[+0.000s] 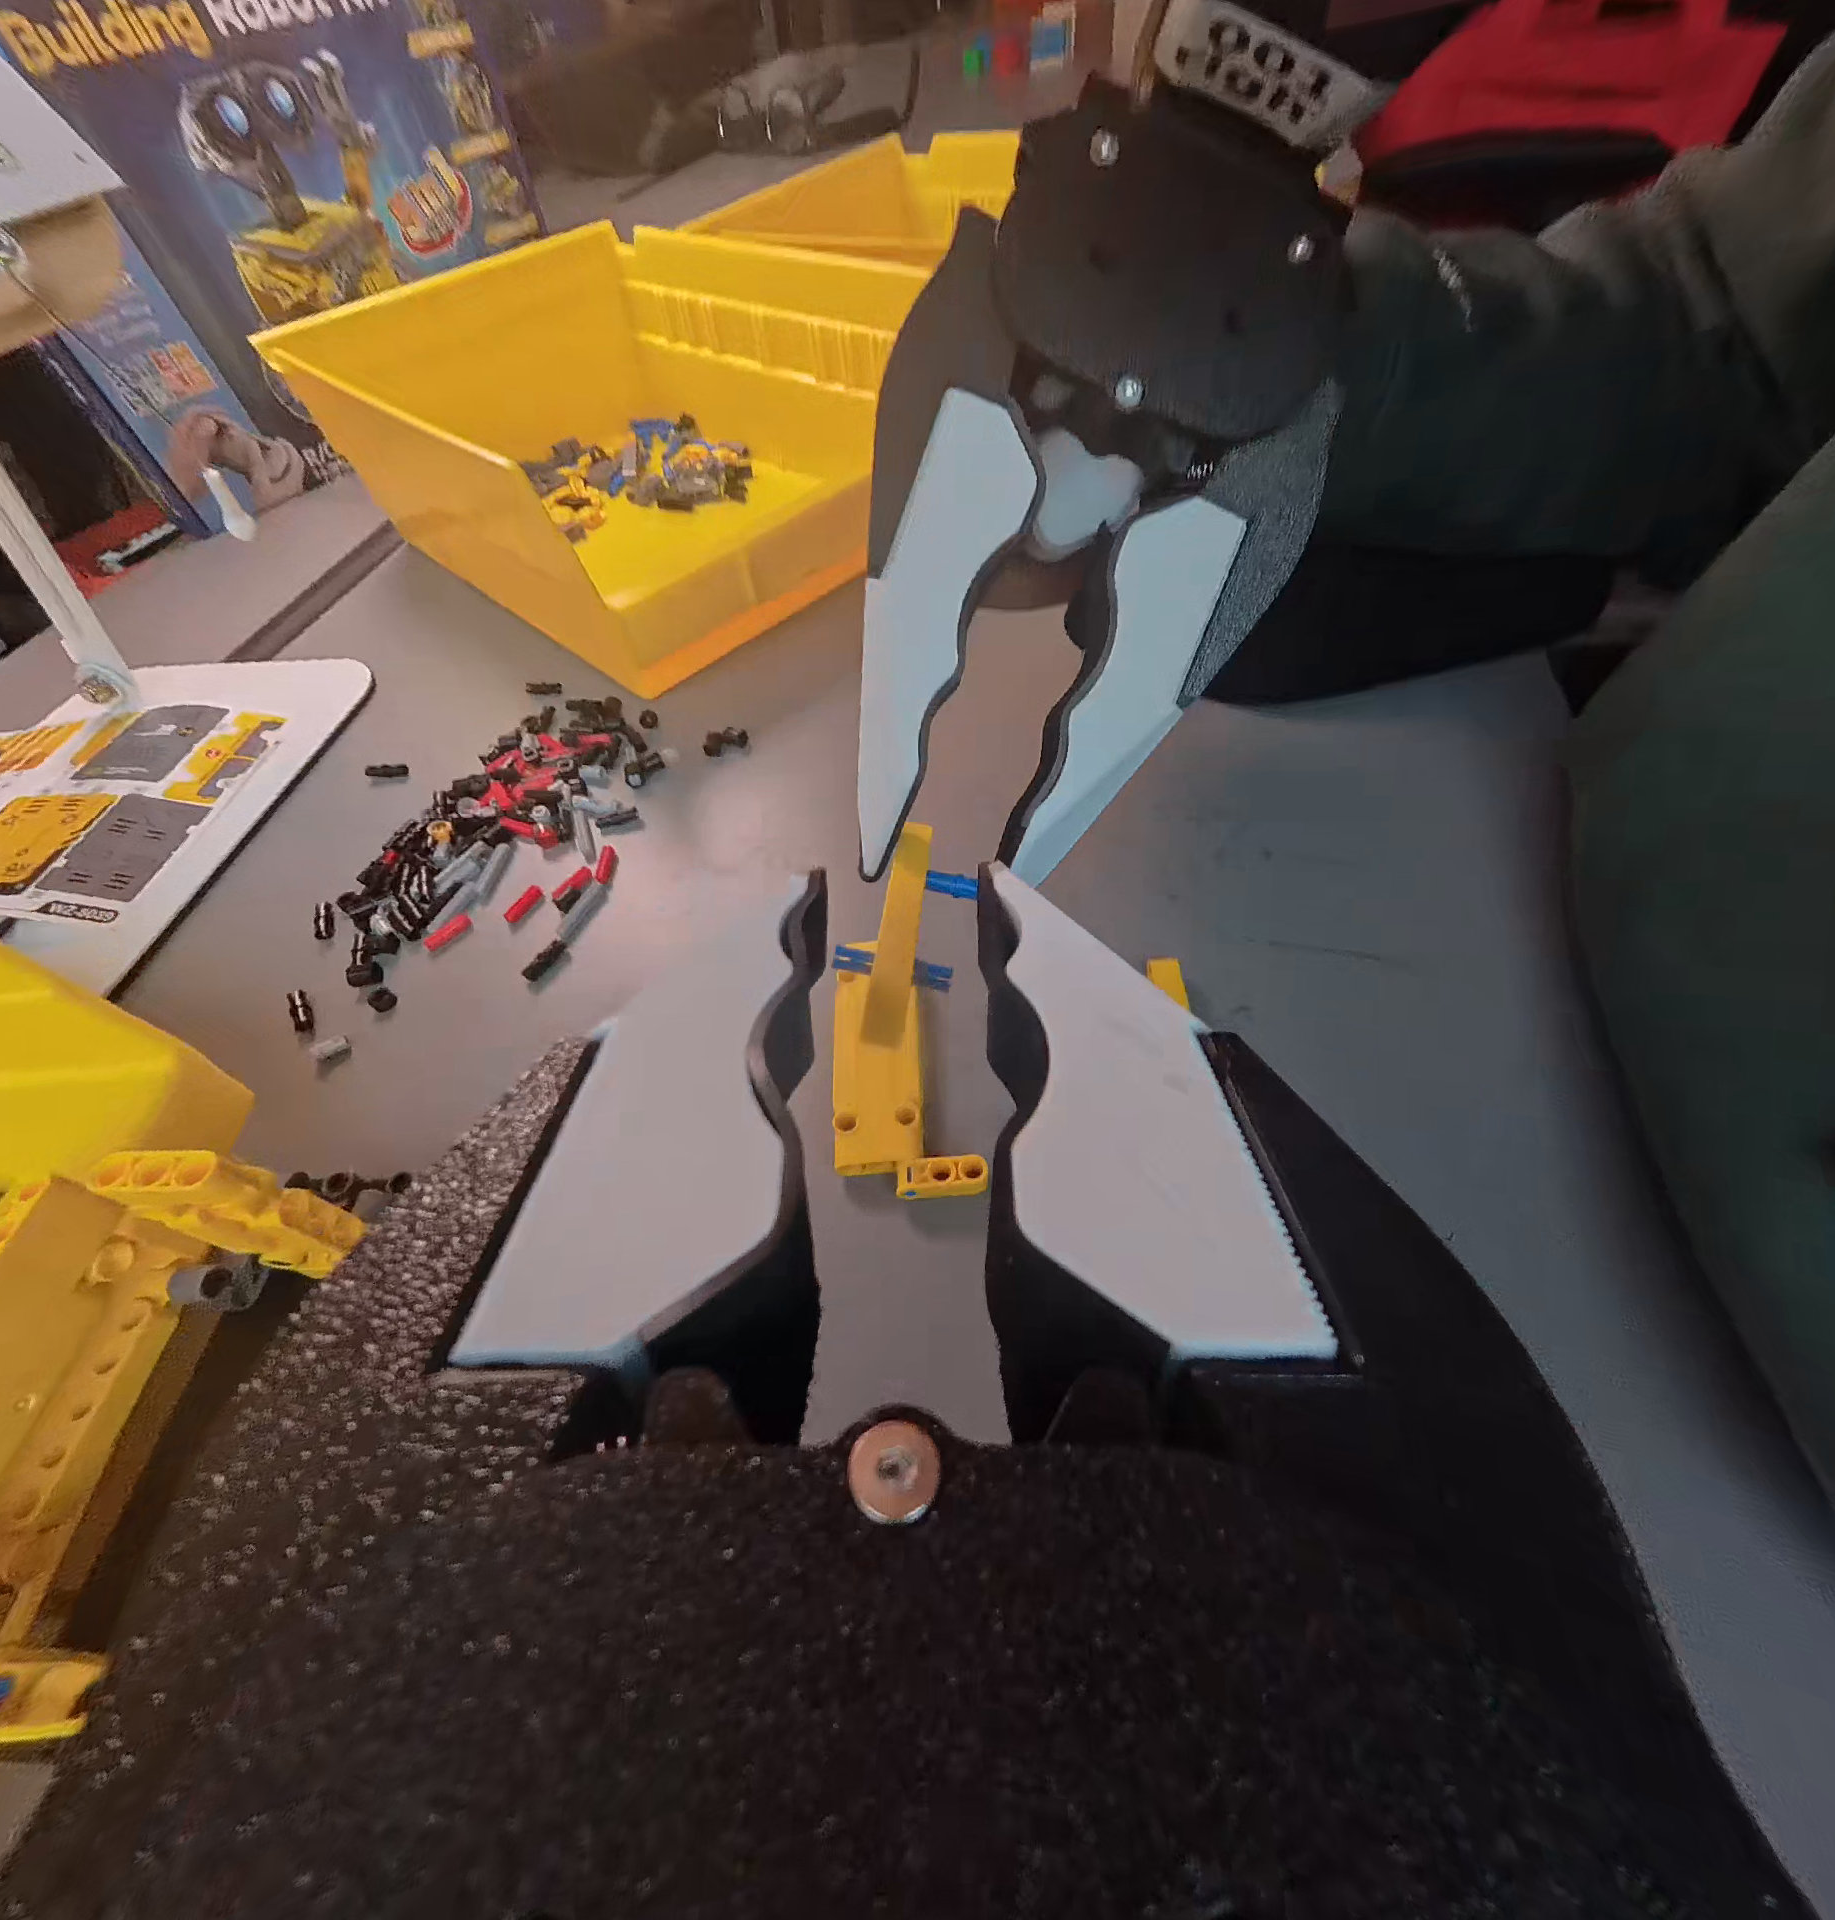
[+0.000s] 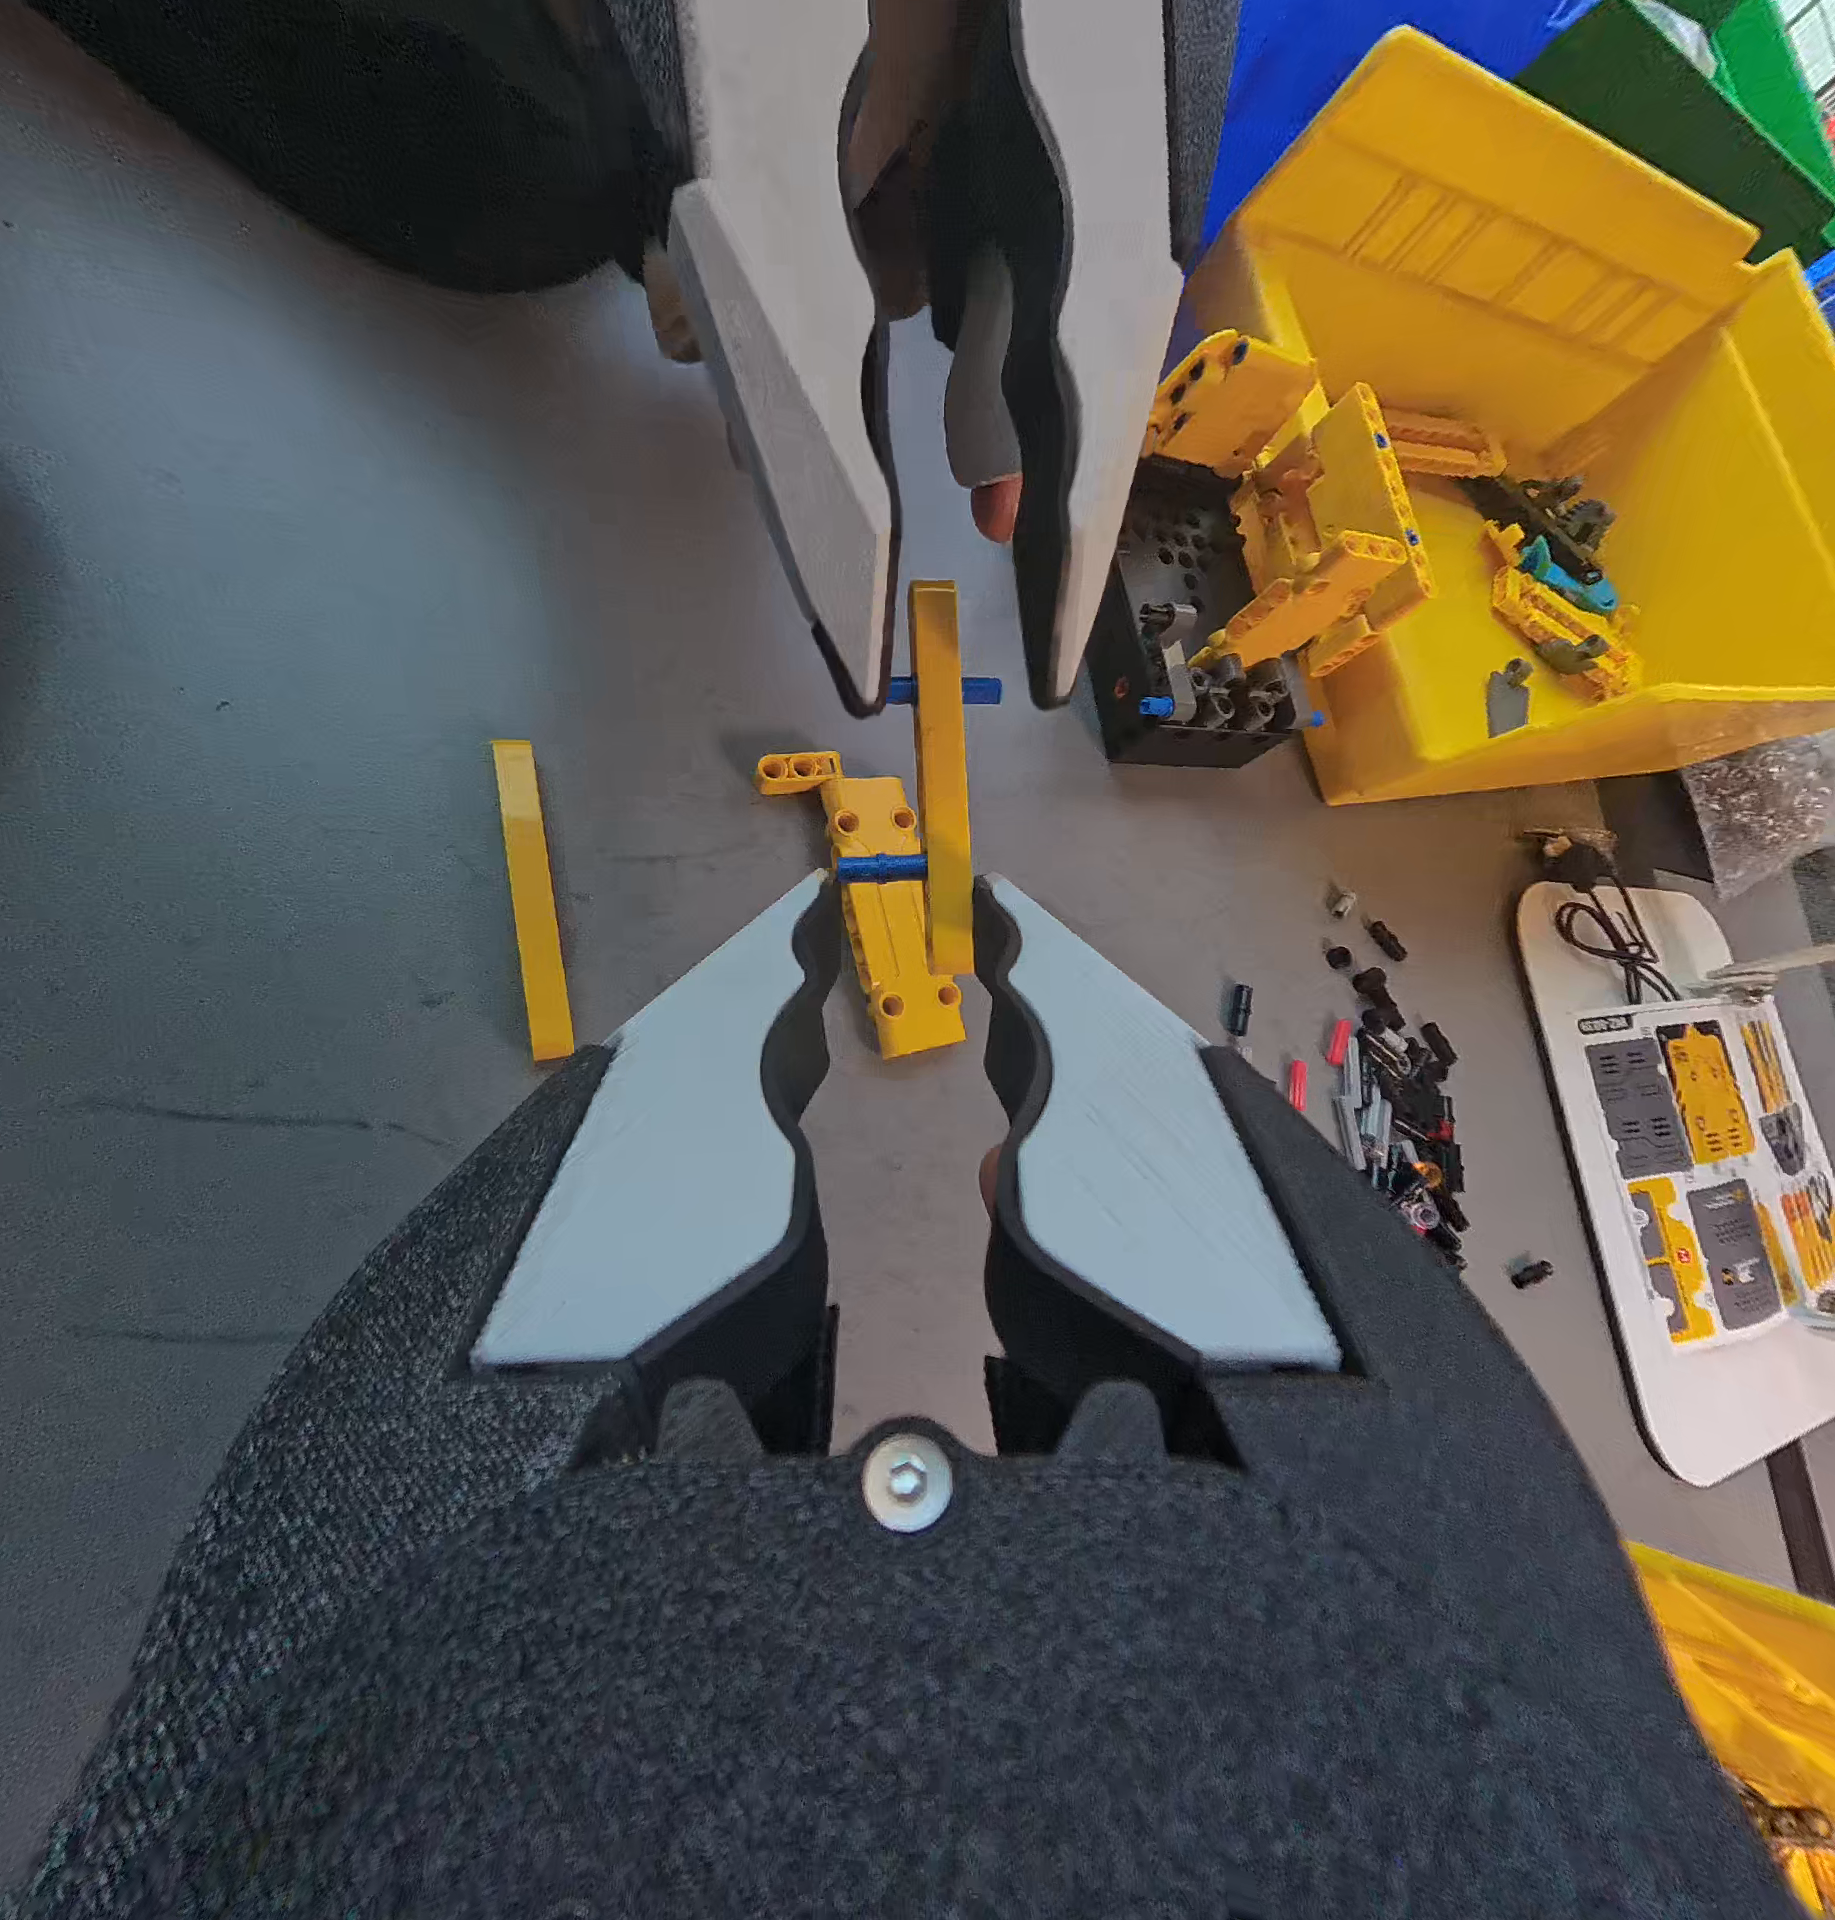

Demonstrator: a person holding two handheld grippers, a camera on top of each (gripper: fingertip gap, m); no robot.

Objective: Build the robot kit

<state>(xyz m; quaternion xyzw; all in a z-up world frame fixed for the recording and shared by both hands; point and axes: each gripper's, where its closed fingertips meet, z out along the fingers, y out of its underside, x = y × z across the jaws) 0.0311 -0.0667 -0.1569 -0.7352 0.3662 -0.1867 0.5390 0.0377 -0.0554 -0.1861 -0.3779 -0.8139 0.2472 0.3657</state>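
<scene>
A flat yellow panel (image 1: 877,1091) lies on the grey table (image 1: 1360,935). A thin yellow beam (image 1: 897,935) stands tilted over it with blue pins (image 1: 892,971) through it. My left gripper (image 1: 902,881) is open, its fingers astride the panel and the beam's near end. My right gripper (image 1: 944,871) points down from the far side. In the right wrist view my right gripper (image 2: 902,883) is open by a narrow gap around the beam (image 2: 939,790) and a blue pin (image 2: 880,864). The left gripper (image 2: 954,704) straddles the far blue pin (image 2: 980,688).
A loose yellow strip (image 2: 534,894) lies beside the panel. A pile of small black, red and grey pins (image 1: 497,831) and an instruction sheet (image 1: 113,790) lie to the left. Yellow bins (image 1: 456,436) stand behind. A part-built yellow model (image 1: 113,1247) stands nearby. The grippers are tip to tip, or close to it. Both grippers' tips are roughly 15 cm from the part-built yellow model (image 1: 113,1247).
</scene>
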